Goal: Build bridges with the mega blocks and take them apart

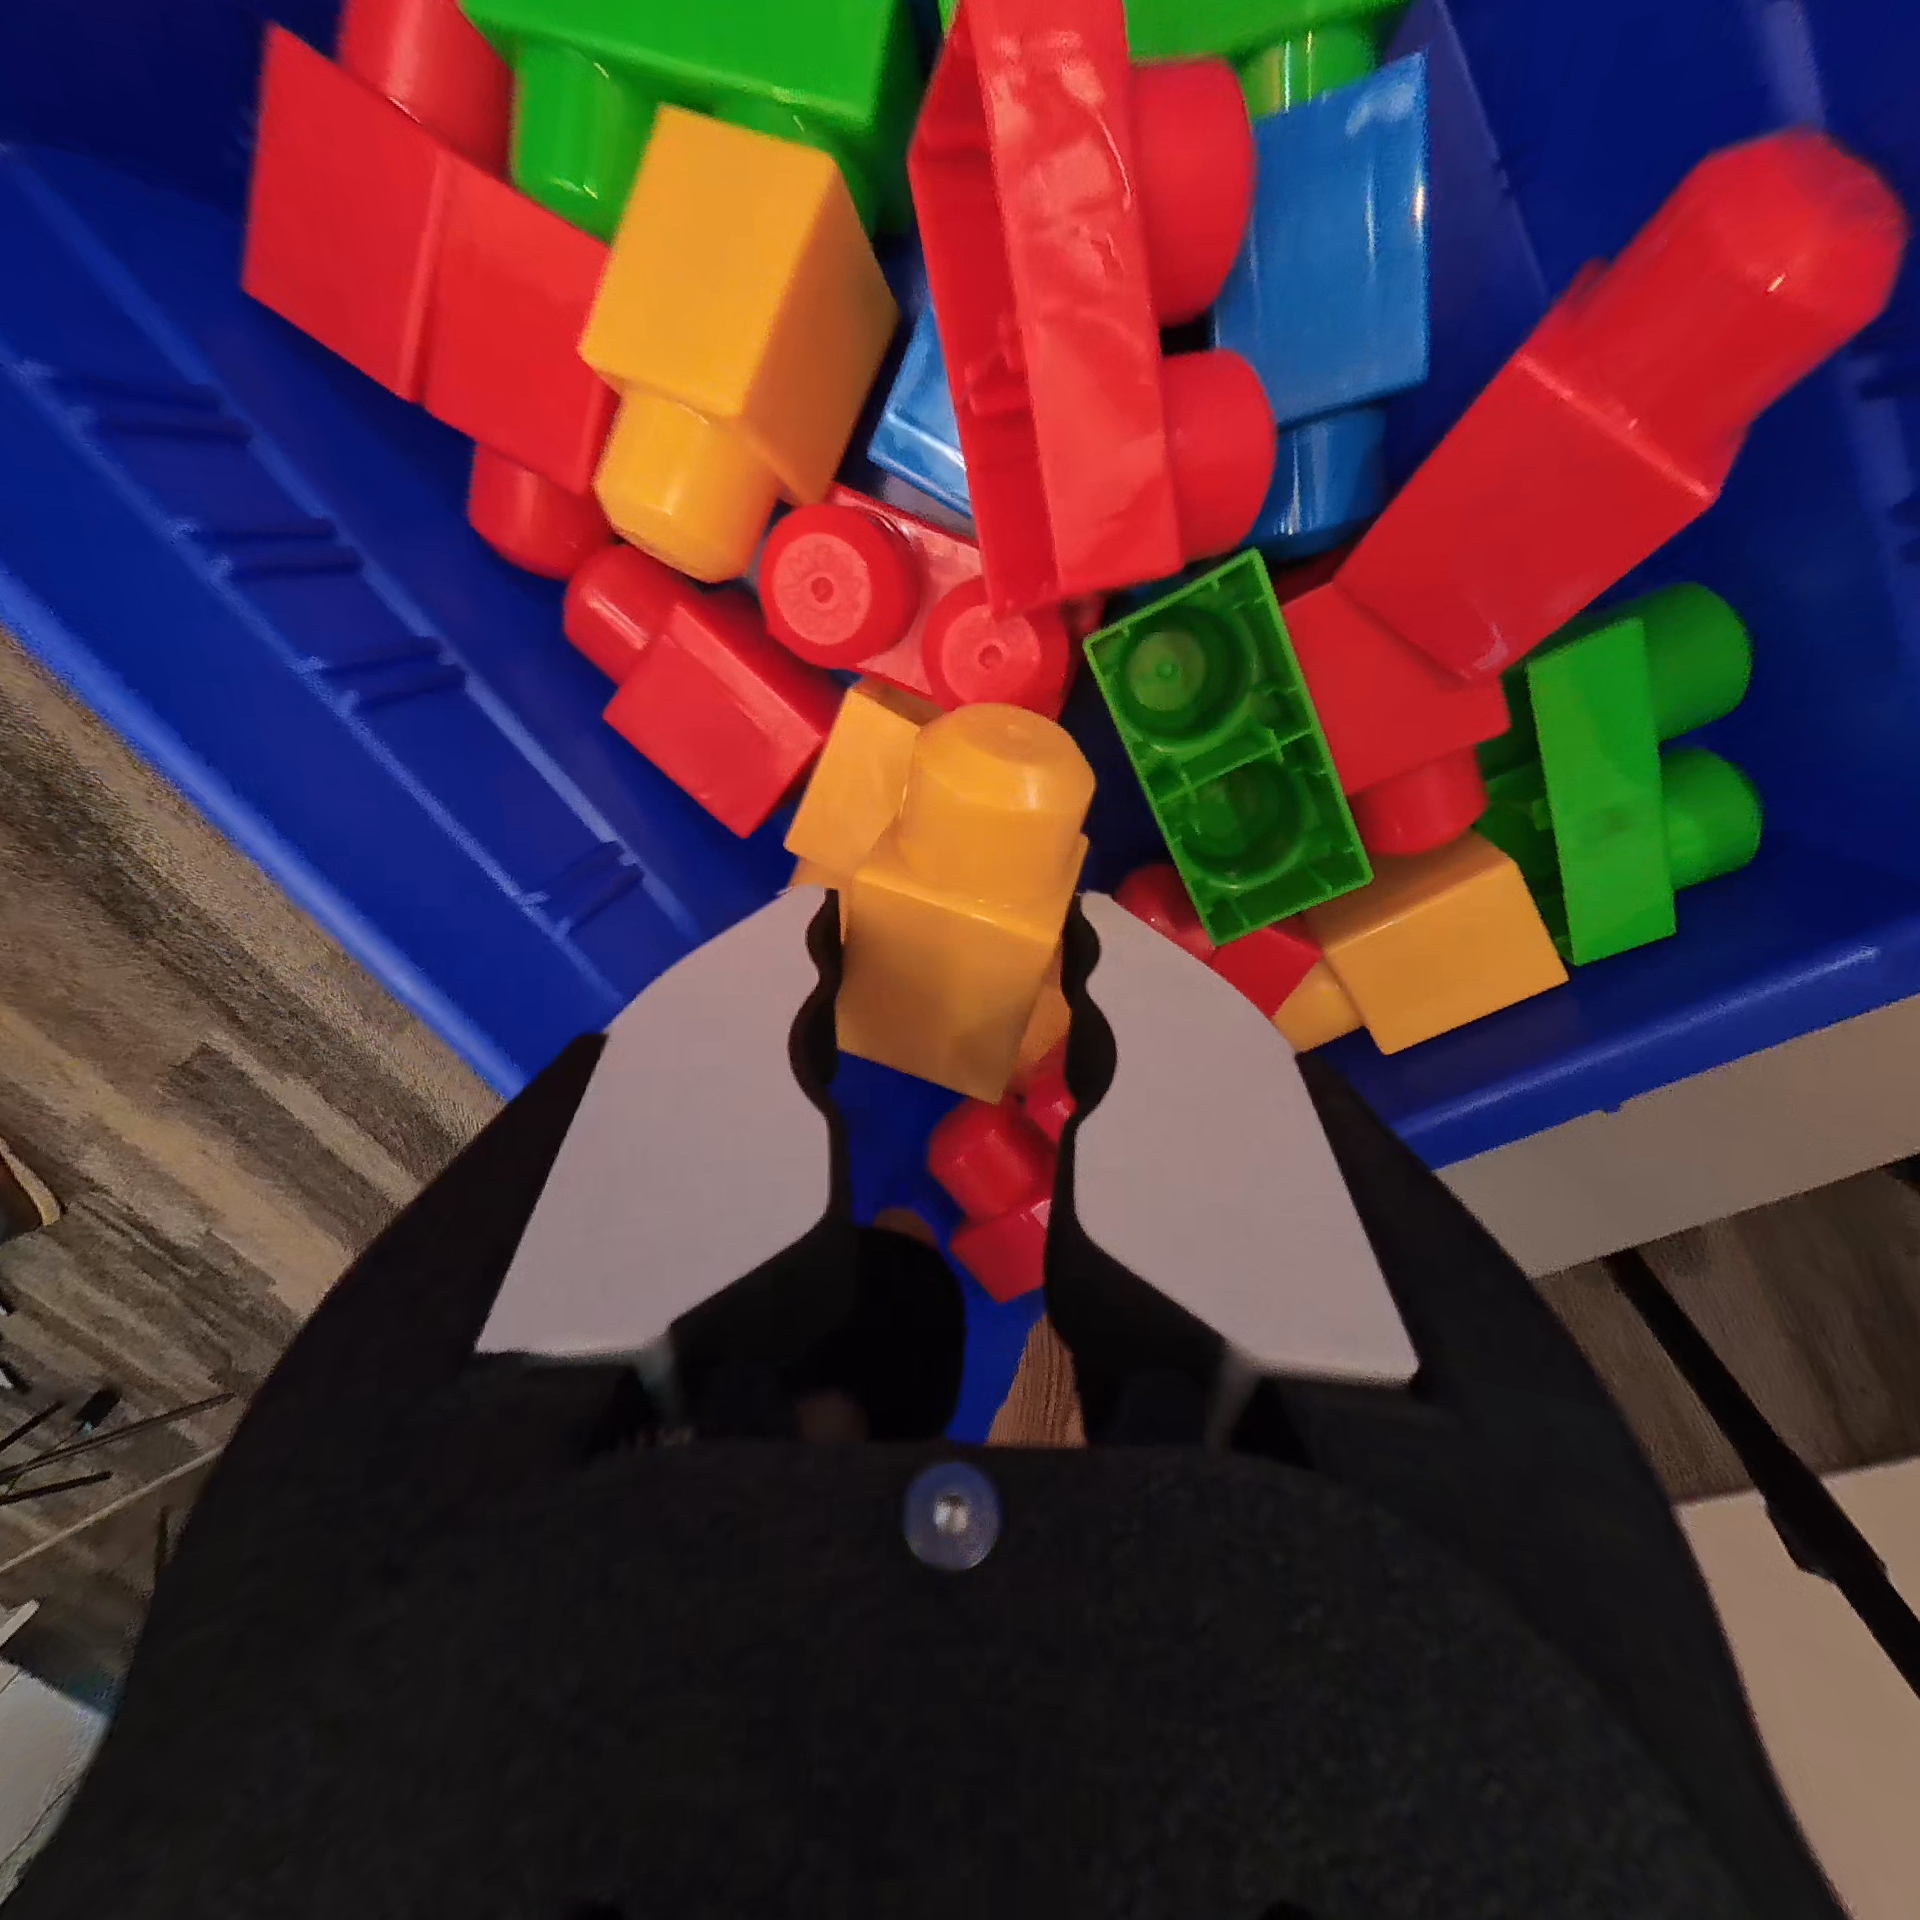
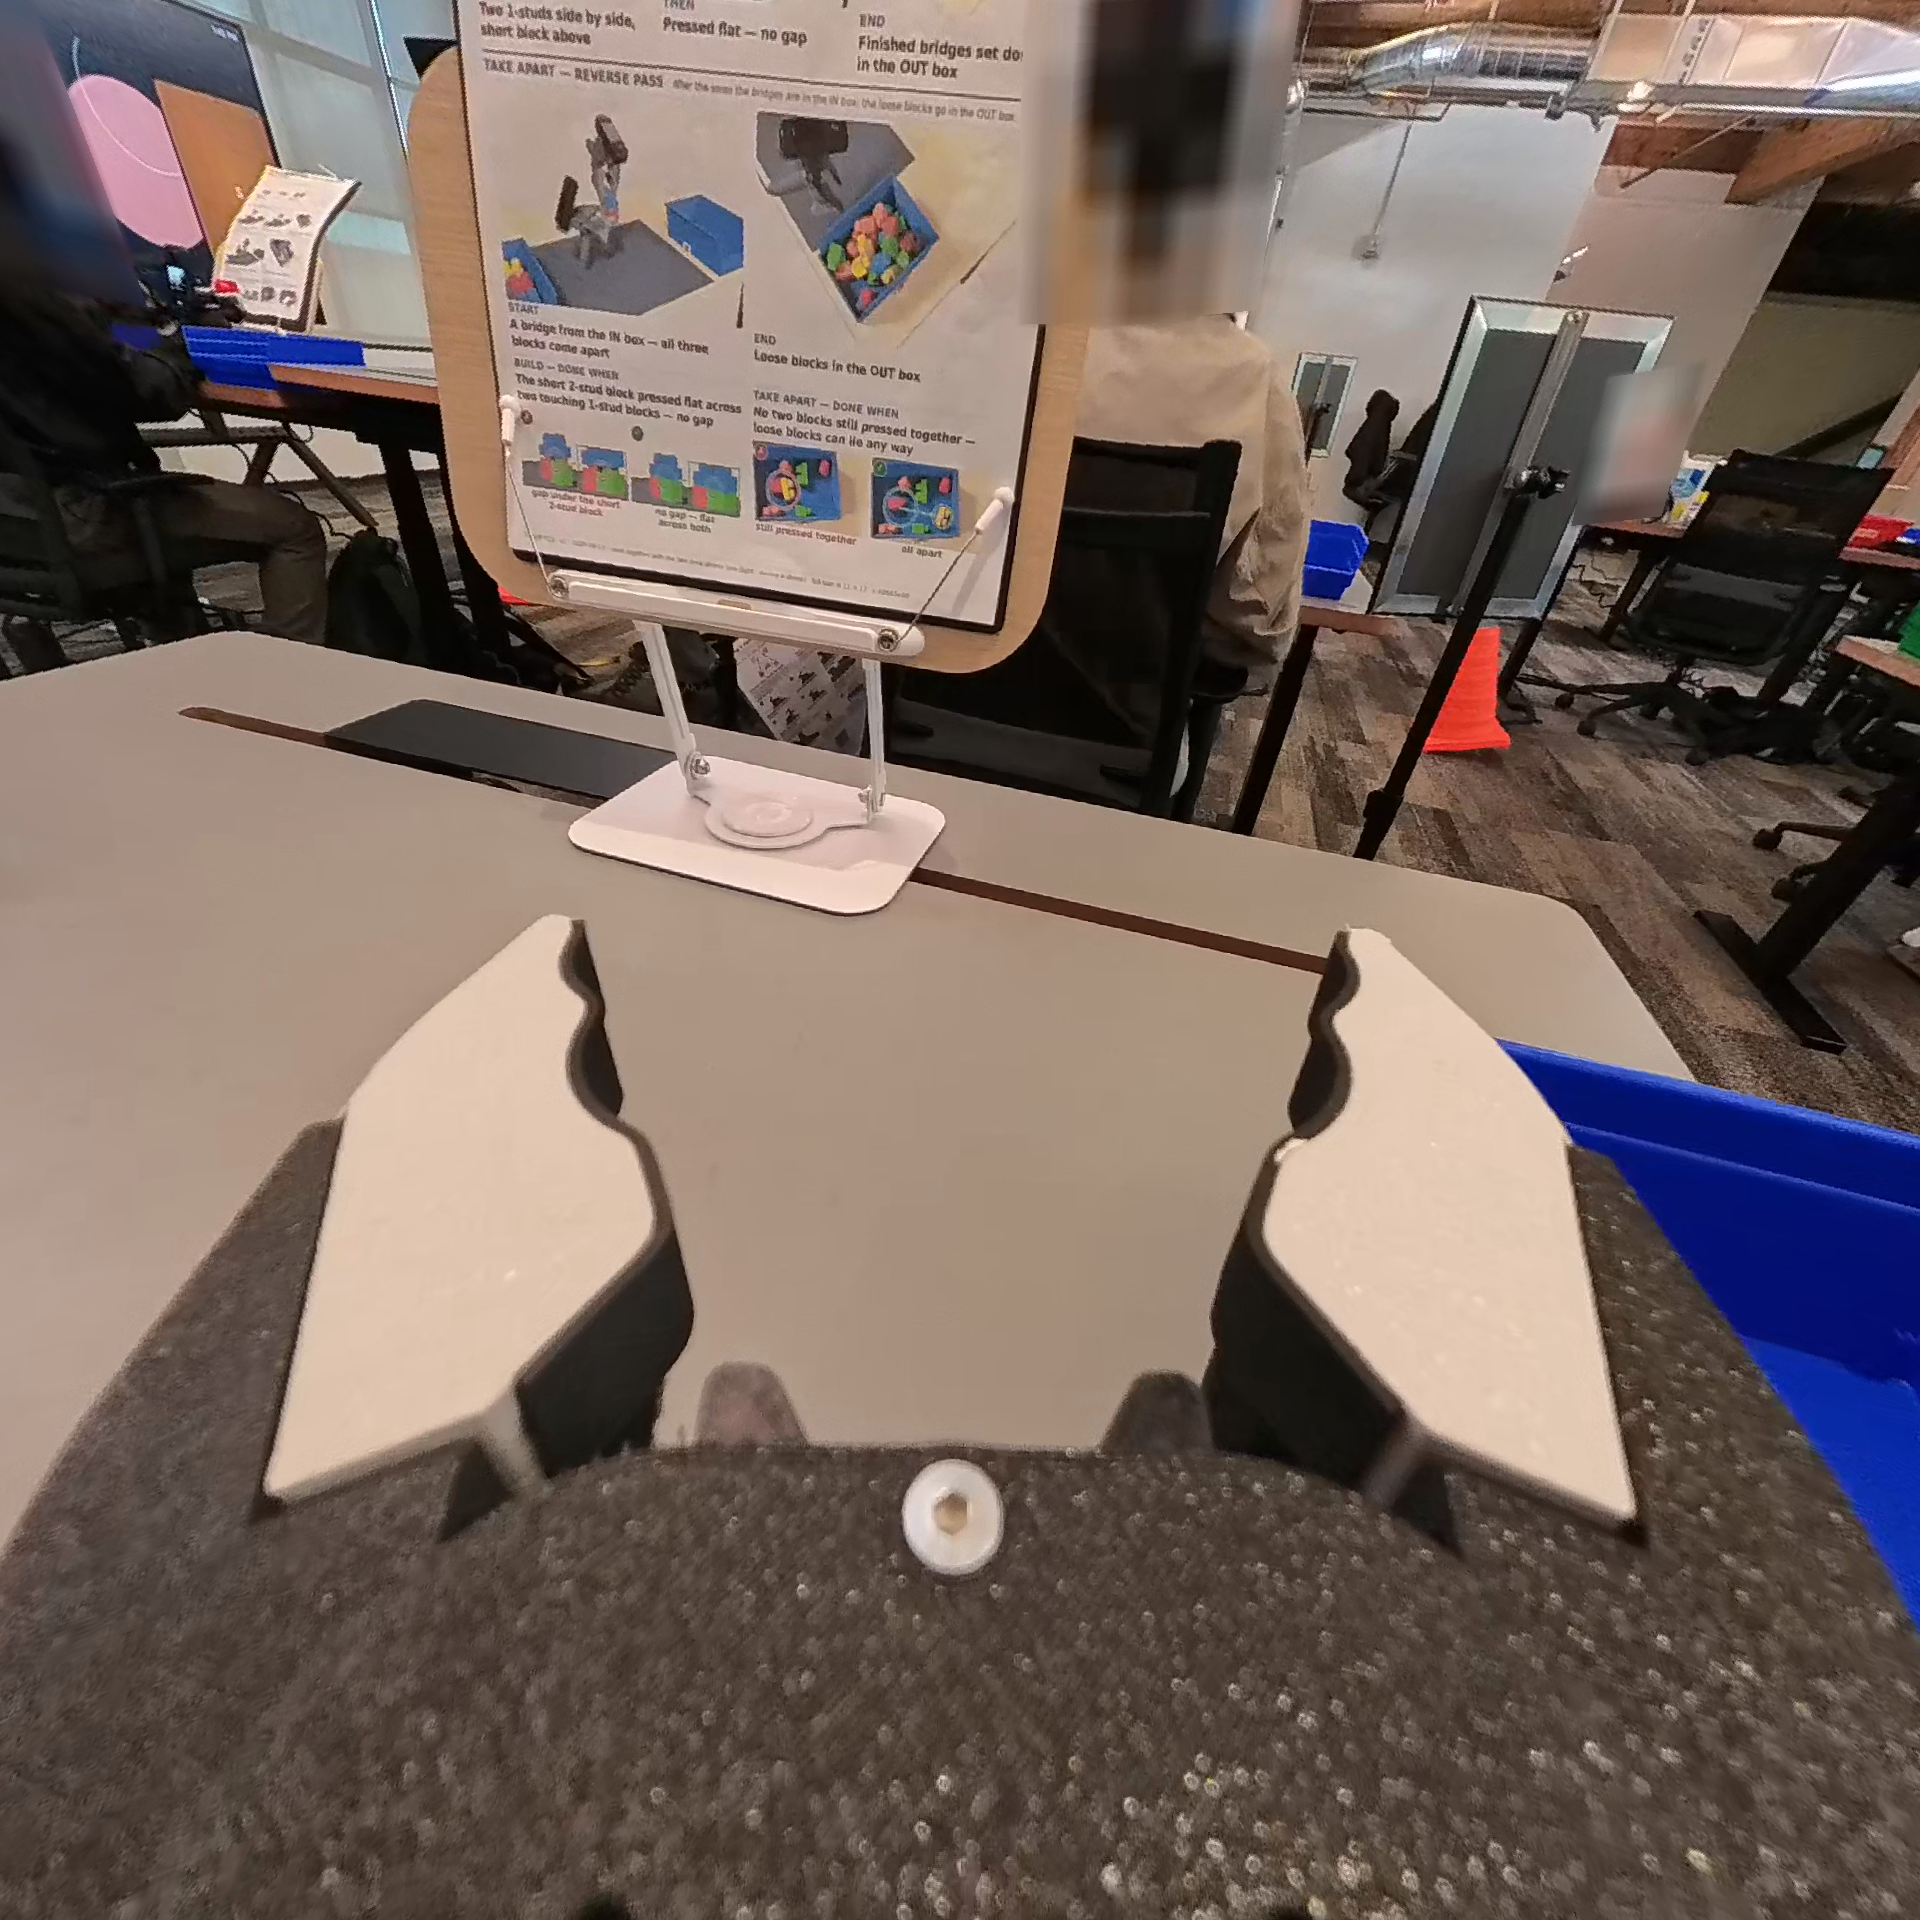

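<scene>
Instruction sheet (image 2: 758, 312) beyond right tongs (image 2: 956, 1039)

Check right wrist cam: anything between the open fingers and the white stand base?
Nothing. In the right wrist view, only bare grey table lies between the right gripper, jaws wide open, and the white stand base.

Colours from my feed: blue bin (image 1: 343, 665) stuffed with red, green, yellow and blue blocks. I've got a yellow block (image 1: 951, 914) between grey-faced black fingers (image 1: 707, 1122). Floor (image 1: 156, 987) is streaky grey-brown. Other cam: plain grey table (image 2: 260, 935), white stand (image 2: 758, 831), orange cone (image 2: 1470, 691).
</scene>
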The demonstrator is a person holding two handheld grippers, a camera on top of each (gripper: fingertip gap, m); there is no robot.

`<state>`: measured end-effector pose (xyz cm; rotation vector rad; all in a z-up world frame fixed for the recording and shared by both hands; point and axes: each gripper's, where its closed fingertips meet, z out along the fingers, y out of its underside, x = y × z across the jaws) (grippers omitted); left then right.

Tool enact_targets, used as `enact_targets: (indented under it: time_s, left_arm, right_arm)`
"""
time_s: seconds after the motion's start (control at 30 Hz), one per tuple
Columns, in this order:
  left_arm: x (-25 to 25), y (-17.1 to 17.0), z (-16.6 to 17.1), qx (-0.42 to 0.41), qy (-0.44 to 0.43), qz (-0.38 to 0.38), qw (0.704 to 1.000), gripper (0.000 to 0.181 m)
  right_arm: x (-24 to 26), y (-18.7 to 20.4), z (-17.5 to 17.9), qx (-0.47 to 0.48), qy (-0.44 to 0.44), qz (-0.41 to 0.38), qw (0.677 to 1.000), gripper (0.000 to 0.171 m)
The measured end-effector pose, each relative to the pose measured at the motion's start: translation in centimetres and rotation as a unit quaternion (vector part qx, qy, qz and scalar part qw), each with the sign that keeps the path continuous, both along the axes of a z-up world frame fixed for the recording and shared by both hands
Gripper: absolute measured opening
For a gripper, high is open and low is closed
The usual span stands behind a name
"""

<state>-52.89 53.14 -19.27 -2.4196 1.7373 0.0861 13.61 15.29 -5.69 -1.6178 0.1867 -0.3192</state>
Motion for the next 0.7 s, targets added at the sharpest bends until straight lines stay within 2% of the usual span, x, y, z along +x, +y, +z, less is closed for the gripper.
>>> enact_targets:
  time_s: [0.33, 0.7]
  left_arm:
    - [2.1, 1.2, 4.1, 0.063, -0.127, 0.024, 0.99, 0.04]
    - [6.1, 0.8, 6.1, 0.071, -0.192, 0.019, 0.979, 0.04]
  right_arm:
    - [-0.3, -0.2, 0.4, 0.003, -0.003, 0.003, 1.0, 0.126]
    - [-0.6, -0.4, 0.6, 0.002, -0.007, 0.002, 1.0, 0.126]
